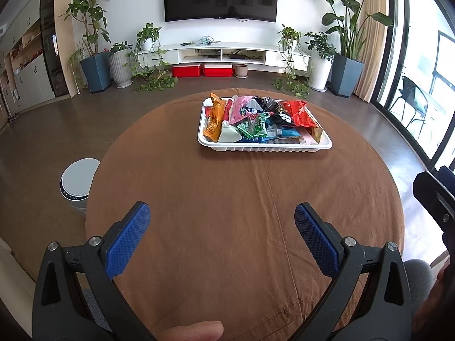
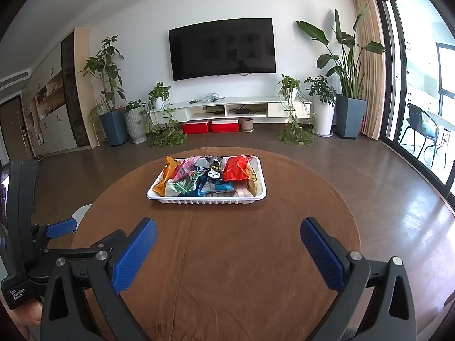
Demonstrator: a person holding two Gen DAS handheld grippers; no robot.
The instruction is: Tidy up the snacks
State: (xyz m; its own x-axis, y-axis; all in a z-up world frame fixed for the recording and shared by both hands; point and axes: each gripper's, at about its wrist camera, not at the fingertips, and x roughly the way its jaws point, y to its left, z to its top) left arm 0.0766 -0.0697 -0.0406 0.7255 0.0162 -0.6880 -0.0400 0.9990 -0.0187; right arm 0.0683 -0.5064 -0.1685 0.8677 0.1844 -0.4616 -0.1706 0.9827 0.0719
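A white ribbed tray (image 1: 264, 149) (image 2: 207, 200) sits on the far half of a round table with a brown cloth (image 1: 227, 213) (image 2: 227, 241). It is piled with several snack packets, among them an orange one (image 1: 215, 116) (image 2: 166, 177), a red one (image 1: 300, 112) (image 2: 237, 167), a pink one (image 1: 241, 109) and a green one (image 1: 253, 128) (image 2: 186, 184). My left gripper (image 1: 221, 216) is open and empty over the near part of the table. My right gripper (image 2: 227, 230) is open and empty, level with it; the left gripper shows at its left (image 2: 61, 227).
A white round bin (image 1: 76, 182) stands on the floor left of the table. Beyond the table are dark floor, a TV unit (image 1: 236, 54), red boxes (image 1: 199, 69) and potted plants. A glass door is at the right.
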